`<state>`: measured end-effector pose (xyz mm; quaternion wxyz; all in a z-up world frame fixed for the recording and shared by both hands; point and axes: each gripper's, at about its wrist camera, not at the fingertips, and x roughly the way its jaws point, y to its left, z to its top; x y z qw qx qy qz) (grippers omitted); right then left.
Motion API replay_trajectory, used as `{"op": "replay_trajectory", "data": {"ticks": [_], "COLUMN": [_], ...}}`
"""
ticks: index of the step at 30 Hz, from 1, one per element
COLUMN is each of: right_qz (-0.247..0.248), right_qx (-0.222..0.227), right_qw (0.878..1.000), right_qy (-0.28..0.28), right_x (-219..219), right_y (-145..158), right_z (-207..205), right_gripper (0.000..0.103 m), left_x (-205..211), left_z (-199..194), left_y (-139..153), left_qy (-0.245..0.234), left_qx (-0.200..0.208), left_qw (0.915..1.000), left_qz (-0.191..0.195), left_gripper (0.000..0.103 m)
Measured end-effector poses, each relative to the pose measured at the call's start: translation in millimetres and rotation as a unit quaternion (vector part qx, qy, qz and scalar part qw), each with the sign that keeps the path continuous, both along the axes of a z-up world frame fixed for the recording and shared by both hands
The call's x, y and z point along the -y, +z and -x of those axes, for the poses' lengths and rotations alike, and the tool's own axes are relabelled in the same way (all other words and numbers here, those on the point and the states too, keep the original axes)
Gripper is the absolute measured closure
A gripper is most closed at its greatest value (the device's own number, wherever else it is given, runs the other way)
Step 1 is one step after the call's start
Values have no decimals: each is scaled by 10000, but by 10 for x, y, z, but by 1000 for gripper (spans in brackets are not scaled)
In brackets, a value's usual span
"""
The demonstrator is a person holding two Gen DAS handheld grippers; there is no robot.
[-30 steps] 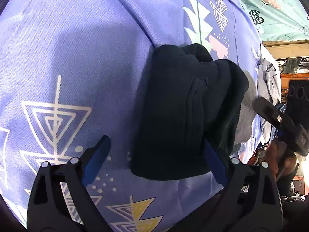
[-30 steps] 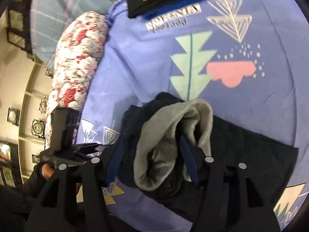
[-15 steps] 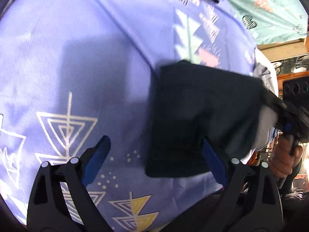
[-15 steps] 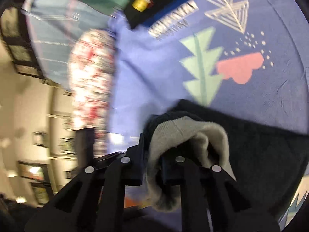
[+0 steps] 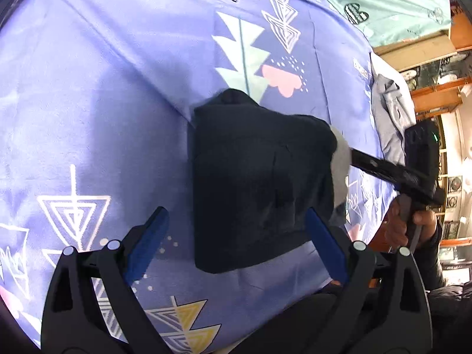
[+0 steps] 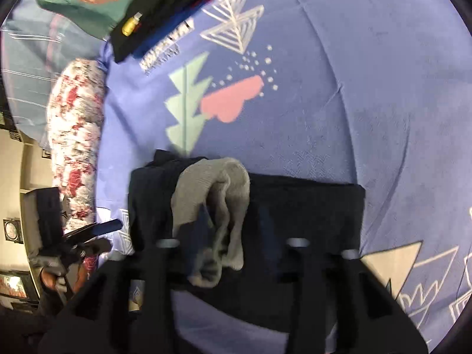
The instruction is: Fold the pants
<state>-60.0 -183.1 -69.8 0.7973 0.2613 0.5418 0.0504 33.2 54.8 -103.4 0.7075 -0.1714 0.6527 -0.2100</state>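
Right gripper (image 6: 233, 233) is opening, jaws apart around the grey waistband (image 6: 215, 206); left gripper (image 5: 236, 236) hangs released, grasping nothing. Dark pants (image 5: 256, 183) lie folded compactly on the lilac bedsheet (image 5: 118, 88); only tidying seemingly remains.

Folded dark navy fleece pants (image 5: 253, 183): lay as a compact block at centre on a lavender bedsheet printed with triangles and trees (image 5: 103, 94); pale grey lining (image 5: 340, 162) showed at their right edge. Left gripper (image 5: 236, 242), black with blue pads: jaws stood wide, near, straddling the pants' near edge without pressing it. Right gripper (image 5: 383, 168), black: reached in from the right, its tip at the grey lining, held by a hand (image 5: 413, 221). Crumpled grey-blue garment (image 5: 389, 112): far right. Mint-green printed cloth (image 5: 383, 3): far right corner.
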Motion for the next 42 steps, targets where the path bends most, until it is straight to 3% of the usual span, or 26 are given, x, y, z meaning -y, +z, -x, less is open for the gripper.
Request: {"op": "replay_trajectory", "data": {"ticks": [5, 9, 12, 16, 20, 22, 23, 26, 29, 32, 36, 38, 40, 42], "right_qz": [-137, 565, 650, 1377, 985, 649, 413, 249, -300, -450, -9, 485, 1350, 1233], "right_qx": [-6, 157, 202, 112, -2, -102, -135, 98, 567, 822, 843, 667, 290, 123], "right_qw": [9995, 9967, 9921, 9845, 9904, 9935, 9962, 9982, 9963, 9937, 9941, 9949, 9895, 9922], "right_qy": [274, 557, 1053, 1077, 973, 928, 760, 537, 576, 615, 688, 573, 419, 158], "right_x": [-110, -285, -494, -576, -549, -530, -494, -471, -435, -350, -171, -37, 50, 118], "right_y": [-31, -6, -55, -170, -295, -401, -425, -240, 120, 414, 450, 247, -99, -272], "right_z": [61, 120, 43, -72, -113, -135, -122, -9, 166, 386, 715, 811, 826, 798], "right_gripper": [32, 32, 32, 32, 34, 59, 62, 83, 87, 88, 88, 87, 85, 81], "left_x": [-192, -247, -224, -198, -263, -318, -344, -370, -406, -416, -297, -160, -17, 176], "left_z": [-41, -32, -13, 0, 1, -5, -8, -13, -35, -64, -81, -83, -86, -92], "left_y": [-34, -69, -105, -93, -83, -100, -101, -70, -31, -31, -75, -106, -140, -205], "left_qy": [387, 501, 466, 445, 548, 667, 711, 739, 809, 874, 711, 546, 391, 151], "left_qx": [-58, -95, -114, -77, -17, -72, -90, -40, 3, 12, -32, -56, -51, -53], "left_qw": [9992, 9986, 9987, 9987, 9982, 9975, 9971, 9969, 9965, 9959, 9972, 9983, 9990, 9997], "left_qz": [-100, -156, -196, -246, -255, -243, -254, -282, -222, -227, -225, -212, -192, -191], "left_gripper": [9, 9, 9, 9, 9, 9, 9, 9, 9, 9, 9, 9, 9, 9]}}
